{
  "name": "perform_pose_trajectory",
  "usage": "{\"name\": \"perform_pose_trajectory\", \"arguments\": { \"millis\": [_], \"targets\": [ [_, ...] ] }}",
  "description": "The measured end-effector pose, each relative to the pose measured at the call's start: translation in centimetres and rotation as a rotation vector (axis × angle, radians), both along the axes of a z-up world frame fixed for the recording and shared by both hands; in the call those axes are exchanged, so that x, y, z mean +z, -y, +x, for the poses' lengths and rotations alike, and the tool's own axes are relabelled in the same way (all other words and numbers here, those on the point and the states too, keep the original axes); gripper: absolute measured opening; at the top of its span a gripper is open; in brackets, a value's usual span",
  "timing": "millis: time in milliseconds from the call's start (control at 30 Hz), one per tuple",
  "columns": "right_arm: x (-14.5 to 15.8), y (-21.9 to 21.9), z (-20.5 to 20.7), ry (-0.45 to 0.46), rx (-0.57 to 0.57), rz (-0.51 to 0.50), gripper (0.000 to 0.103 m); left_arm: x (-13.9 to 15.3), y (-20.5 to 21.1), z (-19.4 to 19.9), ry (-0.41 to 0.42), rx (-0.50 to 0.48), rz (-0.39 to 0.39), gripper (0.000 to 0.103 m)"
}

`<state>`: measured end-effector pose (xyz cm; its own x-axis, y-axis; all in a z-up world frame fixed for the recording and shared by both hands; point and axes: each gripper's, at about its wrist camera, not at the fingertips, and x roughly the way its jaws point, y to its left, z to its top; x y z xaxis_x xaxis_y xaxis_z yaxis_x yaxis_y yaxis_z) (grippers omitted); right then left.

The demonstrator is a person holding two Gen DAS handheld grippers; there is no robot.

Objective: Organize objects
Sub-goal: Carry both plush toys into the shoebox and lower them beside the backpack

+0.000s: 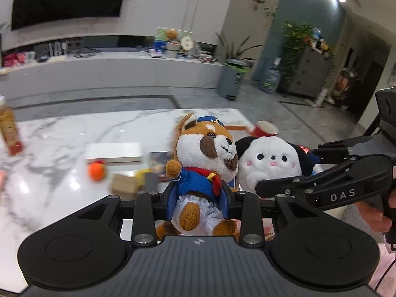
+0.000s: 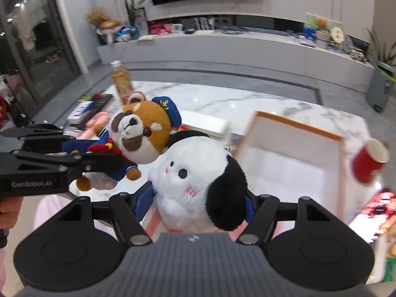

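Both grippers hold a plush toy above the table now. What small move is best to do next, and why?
Probably carry the black-and-white plush in the right gripper sideways over the white box with the orange rim beside it. Both toys are clamped and clear of the marble table; the sailor plush in the left gripper can follow.

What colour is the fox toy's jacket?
Blue, with a red scarf; the fox toy's jacket shows best in the left wrist view.

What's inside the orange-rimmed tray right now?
The orange-rimmed tray shows only a bare white floor in the right wrist view. Its near left corner is hidden behind the black-and-white plush held in the right tongs.
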<state>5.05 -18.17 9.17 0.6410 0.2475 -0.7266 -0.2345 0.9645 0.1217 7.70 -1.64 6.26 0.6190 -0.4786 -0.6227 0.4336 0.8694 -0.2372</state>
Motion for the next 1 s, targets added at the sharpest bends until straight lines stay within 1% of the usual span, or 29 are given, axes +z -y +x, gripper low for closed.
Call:
{"name": "perform_pose_trajectory", "arguments": {
  "millis": [67,167,267,367,400,467,500,567,600,667,767,867,1000],
  "targets": [
    [0.7,2.0,0.3,-0.013,-0.014,-0.04,0.071,-0.5,2.1,0.9,-0.024,-0.011,-0.033,0.04],
    [0.6,4.9,0.7,-0.047,-0.038,-0.093,0.071,-1.9,5.5,2.2,-0.078,-0.044,-0.083,0.039],
    [-0.3,7.9,1.4,-0.095,-0.064,-0.131,0.071,-4.1,8.4,3.9,-0.136,-0.071,-0.093,0.039],
    [-2.1,10.1,2.0,-0.151,-0.053,-0.181,0.071,-6.7,10.9,5.7,-0.232,-0.108,-0.097,0.039],
    [-2.8,10.7,2.3,-0.169,-0.047,-0.2,0.071,-7.4,11.8,6.4,-0.261,-0.115,-0.09,0.039],
    [-4.2,11.7,3.1,-0.202,-0.016,-0.236,0.071,-8.7,12.8,7.6,-0.293,-0.115,-0.066,0.039],
    [-4.8,12.0,3.5,-0.217,-0.004,-0.237,0.071,-9.4,13.2,8.1,-0.307,-0.111,-0.053,0.039],
    [-6.0,12.8,4.3,-0.255,0.005,-0.211,0.071,-10.6,13.4,9.0,-0.338,-0.098,-0.039,0.039],
    [-6.7,13.1,4.9,-0.274,0.007,-0.197,0.071,-11.1,13.4,8.5,-0.355,-0.093,-0.038,0.039],
    [-7.5,13.2,5.9,-0.287,0.028,-0.186,0.071,-12.0,13.5,8.8,-0.383,-0.082,-0.015,0.039],
    [-8.4,12.3,7.3,-0.312,0.057,-0.21,0.07,-12.6,14.3,8.4,-0.399,-0.088,0.039,0.039],
    [-9.5,11.5,8.2,-0.338,0.094,-0.241,0.069,-13.2,14.3,8.6,-0.419,-0.085,0.066,0.039],
    [-11.2,11.0,8.9,-0.37,0.12,-0.263,0.069,-13.8,14.6,8.0,-0.397,-0.082,0.118,0.039]
  ]
}}
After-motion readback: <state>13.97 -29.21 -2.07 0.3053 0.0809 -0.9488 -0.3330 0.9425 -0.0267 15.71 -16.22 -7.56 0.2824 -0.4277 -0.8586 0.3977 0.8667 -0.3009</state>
